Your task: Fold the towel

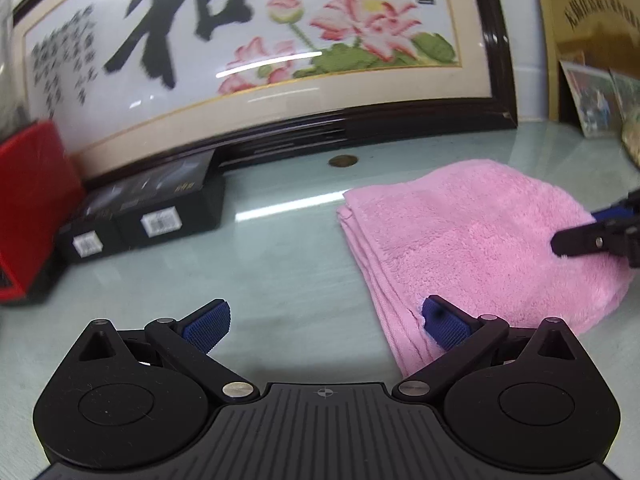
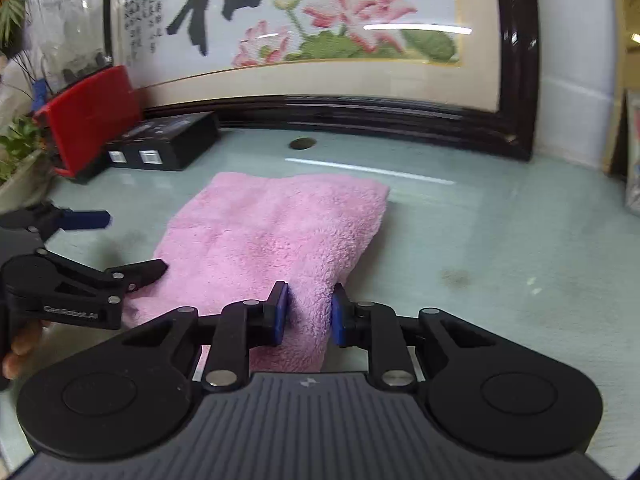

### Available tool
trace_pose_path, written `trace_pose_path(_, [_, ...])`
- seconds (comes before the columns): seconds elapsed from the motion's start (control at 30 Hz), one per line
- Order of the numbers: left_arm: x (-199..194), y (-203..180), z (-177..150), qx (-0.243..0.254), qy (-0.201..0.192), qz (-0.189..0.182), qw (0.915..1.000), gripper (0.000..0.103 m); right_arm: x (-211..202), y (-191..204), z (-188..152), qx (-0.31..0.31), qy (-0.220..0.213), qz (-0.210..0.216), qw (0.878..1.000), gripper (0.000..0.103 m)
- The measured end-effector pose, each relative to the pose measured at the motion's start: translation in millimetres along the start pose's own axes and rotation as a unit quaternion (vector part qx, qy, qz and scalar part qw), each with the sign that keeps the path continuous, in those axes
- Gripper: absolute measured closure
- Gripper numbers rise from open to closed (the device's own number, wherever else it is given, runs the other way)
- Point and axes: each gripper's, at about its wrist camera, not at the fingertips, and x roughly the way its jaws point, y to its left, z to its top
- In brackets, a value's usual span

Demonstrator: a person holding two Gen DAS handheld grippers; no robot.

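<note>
Left gripper [image 1: 324, 322]: low over the table [image 1: 280, 248], pointing toward the back wall, jaws spread wide and holding nothing. Its right finger [image 1: 442, 320] lies on the near left corner of the towel [image 1: 472, 240]; the left finger sits over bare table, well clear of the cloth.

Right gripper [image 2: 307, 314]: also low, jaws narrowed onto a raised ridge of towel at the near edge. Blue pads [image 2: 280, 312] press the pile from both sides, pinching a fold.

A hand [image 2: 20, 348] shows at the lower left of the right wrist view, holding the left gripper's body.

Towel: pink, fluffy, folded into stacked layers, lying flat on the pale green glass table between the two grippers. Layer edges show along its left side.

Behind: a round hole [image 1: 343, 161] in the table. Black boxes [image 1: 152, 208] with white labels and a red box [image 1: 32, 208] sit far left. A dark-framed picture [image 1: 260, 40] of lotus flowers and a large black character leans at the back. View slightly blurred.
</note>
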Motion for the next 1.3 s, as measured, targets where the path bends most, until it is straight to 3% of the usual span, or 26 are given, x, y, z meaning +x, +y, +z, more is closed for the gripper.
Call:
trace_pose_path(0.17, [23.2, -42.5, 36.5, 0.015, -0.002, -0.001, 0.9999, 0.000, -2.3, -38.5, 6.9, 0.015, -0.012, -0.065, 0.998, 0.080])
trace_pose_path(0.37, [39.5, -88.0, 56.9, 0.053, -0.030, 0.045, 0.9971, 0.000, -0.5, -80.5, 11.8, 0.045, -0.018, -0.073, 0.996, 0.077])
trace_pose_path(0.57, [46.2, -91.0, 62.7, 0.041, -0.030, 0.048, 0.9976, 0.000, 5.7, -92.0, 14.0, 0.056, -0.018, -0.065, 0.996, 0.075])
trace_pose_path(0.63, [48.5, -84.1, 63.3, 0.016, -0.025, 0.034, 0.9990, 0.000, 3.7, -95.1, 12.5, 0.067, -0.022, -0.055, 0.996, 0.071])
trace_pose_path(0.77, [50.3, -65.3, 63.0, -0.041, -0.010, 0.006, 0.9991, 0.000, -8.3, -100.8, 6.1, 0.093, -0.039, -0.040, 0.994, 0.047])
trace_pose_path(0.9, [40.6, -47.4, 55.8, -0.086, -0.008, 0.015, 0.9962, 0.000, -24.0, -106.5, -2.9, 0.106, -0.059, -0.051, 0.991, 0.036])
trace_pose_path(1.03, [26.5, -45.7, 39.2, -0.064, -0.003, 0.021, 0.9977, 0.000, -39.6, -112.2, -11.9, 0.120, -0.080, -0.062, 0.988, 0.027])
trace_pose_path(1.13, [18.5, -53.7, 22.3, -0.033, 0.003, 0.041, 0.9986, 0.000, -41.4, -107.7, -18.6, 0.092, -0.079, -0.121, 0.985, 0.023])
trace_pose_path(1.2, [11.6, -57.5, 16.2, -0.025, -0.007, 0.048, 0.9985, 0.000, -44.7, -106.4, -22.7, 0.085, -0.083, -0.141, 0.983, 0.016])
trace_pose_path(1.3, [3.1, -59.0, 12.4, -0.032, -0.012, 0.042, 0.9985, 0.000, -49.9, -106.3, -27.7, 0.080, -0.088, -0.163, 0.980, 0.014])
